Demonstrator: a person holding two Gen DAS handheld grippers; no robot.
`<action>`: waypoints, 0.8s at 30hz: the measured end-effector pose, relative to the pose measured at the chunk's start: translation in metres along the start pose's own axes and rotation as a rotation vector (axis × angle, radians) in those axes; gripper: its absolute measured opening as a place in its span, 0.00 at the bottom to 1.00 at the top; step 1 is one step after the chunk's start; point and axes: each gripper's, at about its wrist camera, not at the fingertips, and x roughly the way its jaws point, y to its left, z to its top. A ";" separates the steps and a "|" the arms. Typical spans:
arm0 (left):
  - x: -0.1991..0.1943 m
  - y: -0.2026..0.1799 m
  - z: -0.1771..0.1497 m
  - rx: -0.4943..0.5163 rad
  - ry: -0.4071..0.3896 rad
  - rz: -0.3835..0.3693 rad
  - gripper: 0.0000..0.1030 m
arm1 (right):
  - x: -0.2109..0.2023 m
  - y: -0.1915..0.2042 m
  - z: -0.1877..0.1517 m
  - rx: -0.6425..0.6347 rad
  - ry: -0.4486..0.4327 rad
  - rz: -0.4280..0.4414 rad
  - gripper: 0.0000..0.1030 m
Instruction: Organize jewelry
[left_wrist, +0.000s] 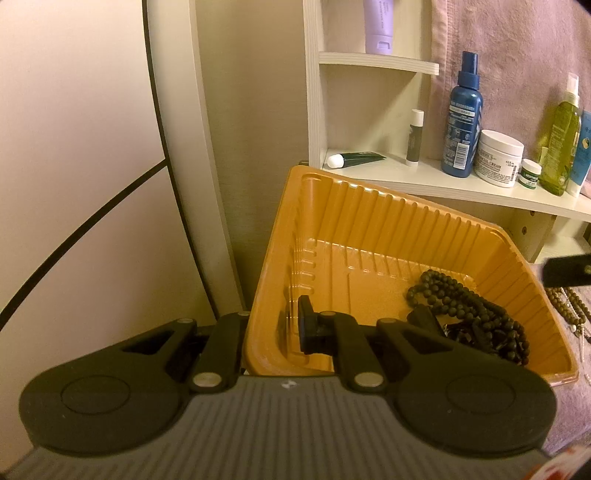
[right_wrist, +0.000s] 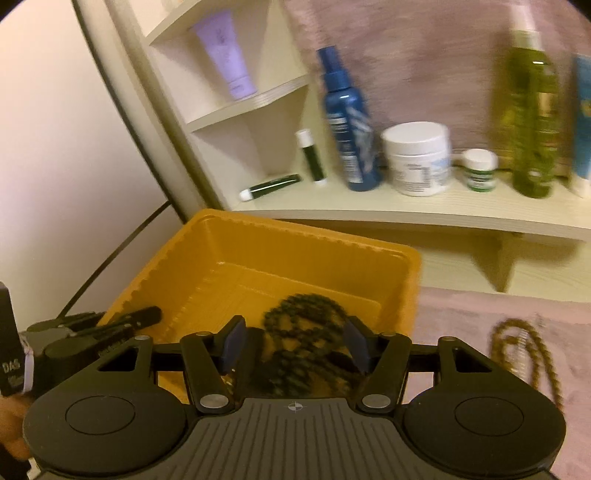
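Observation:
An orange plastic tray (left_wrist: 369, 229) stands on a pink cloth; it also shows in the right wrist view (right_wrist: 258, 254). A black bead necklace (left_wrist: 469, 314) lies inside it, seen blurred in the right wrist view (right_wrist: 306, 354). My left gripper (left_wrist: 273, 328) is shut on the tray's near left wall, one pad inside, one outside. My right gripper (right_wrist: 295, 349) is open and empty just above the black beads. A brown bead necklace (right_wrist: 524, 350) lies on the cloth right of the tray, its edge also showing in the left wrist view (left_wrist: 570, 306).
A cream shelf (left_wrist: 461, 184) behind the tray carries a blue spray bottle (left_wrist: 461, 122), a white cream jar (left_wrist: 498, 157), a small jar, a green bottle (right_wrist: 532, 122) and tubes. A curved mirror edge (left_wrist: 162, 122) stands at the left.

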 end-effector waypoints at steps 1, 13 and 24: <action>0.000 0.000 0.000 0.000 0.000 0.000 0.10 | -0.006 -0.006 -0.003 0.006 -0.003 -0.010 0.57; -0.001 -0.001 0.000 0.007 0.007 0.008 0.10 | -0.074 -0.086 -0.053 0.152 0.009 -0.203 0.57; -0.002 -0.003 0.001 0.019 0.009 0.019 0.10 | -0.098 -0.117 -0.076 0.214 0.021 -0.286 0.57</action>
